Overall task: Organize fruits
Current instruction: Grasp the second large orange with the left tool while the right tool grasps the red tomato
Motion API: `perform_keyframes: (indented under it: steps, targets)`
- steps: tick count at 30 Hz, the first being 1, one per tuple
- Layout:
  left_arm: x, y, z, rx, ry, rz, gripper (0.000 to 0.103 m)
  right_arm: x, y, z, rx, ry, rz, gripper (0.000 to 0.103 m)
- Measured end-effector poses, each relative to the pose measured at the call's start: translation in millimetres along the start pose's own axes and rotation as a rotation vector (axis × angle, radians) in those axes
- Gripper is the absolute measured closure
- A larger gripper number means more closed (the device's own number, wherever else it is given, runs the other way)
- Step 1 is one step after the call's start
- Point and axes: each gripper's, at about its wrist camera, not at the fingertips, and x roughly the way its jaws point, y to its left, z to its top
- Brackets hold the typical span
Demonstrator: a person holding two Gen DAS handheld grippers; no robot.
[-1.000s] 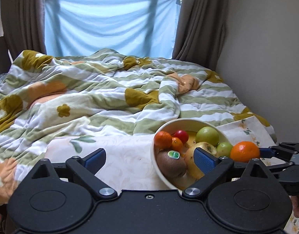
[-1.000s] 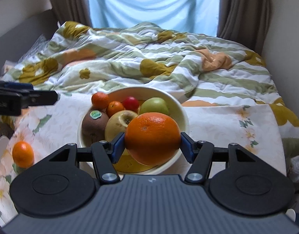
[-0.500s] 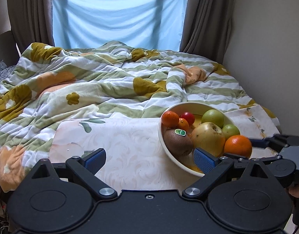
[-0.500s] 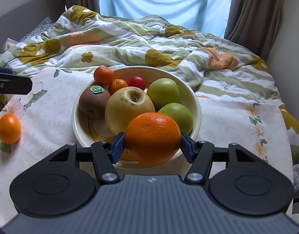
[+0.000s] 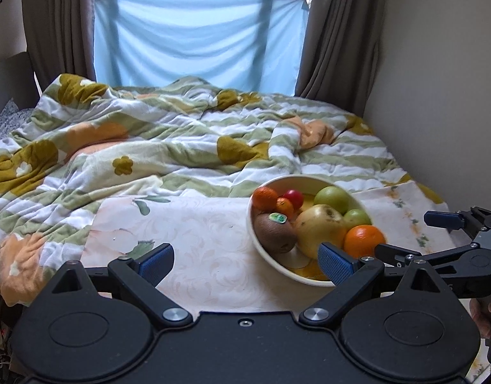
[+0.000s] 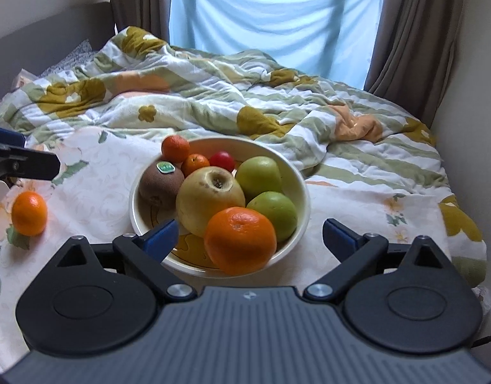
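Step in hand: large orange (image 6: 240, 240) lies at the near rim of the bowl (image 6: 301, 188); this placement looks finished, judged from how it lies.
Right gripper (image 6: 249, 233): jaws spread wide, nothing between them; the orange sits in the gap, lower centre of the right wrist view, touching neither pad.
Left gripper (image 5: 247, 260): jaws apart, empty, over the floral cloth (image 5: 200, 233), left of the bowl in its own view.
Bowl contents: kiwi with green sticker (image 6: 160, 184), yellow pear (image 6: 210, 196), two green fruits, two small tangerines, one small red fruit at the back.
Left to do: loose tangerine (image 6: 29, 208) lies on the cloth at left edge of the right wrist view, well apart from the bowl.
Next move, judged: back the right gripper clear; bring an open gripper around the tangerine.
In the way: bowl is crowded, free room only at its near left.
Surroundings: rumpled striped blanket (image 5: 181, 147) beyond the cloth; blue curtain (image 5: 197, 38) at upper centre.
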Motion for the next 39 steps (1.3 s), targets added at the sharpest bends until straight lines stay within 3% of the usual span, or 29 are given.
perform_keyframes:
  steps: [13, 22, 30, 39]
  targets:
    - [-70, -20, -10, -0.003, -0.116, 0.035, 0.005, -77, -9, 8, 0.089, -0.037, 0.004, 0.000]
    - [-94, -19, -38, -0.017, -0.139, 0.090, 0.002, -116, -3, -2, 0.165, -0.050, 0.030, 0.000]
    - [-73, 4, -69, -0.029, -0.077, 0.149, 0.001, -116, -6, -33, 0.207, -0.028, -0.012, 0.000]
    - [-16, 50, -92, -0.056, -0.009, 0.204, 0.002, -76, -32, -80, 0.188, 0.036, -0.111, 0.000]
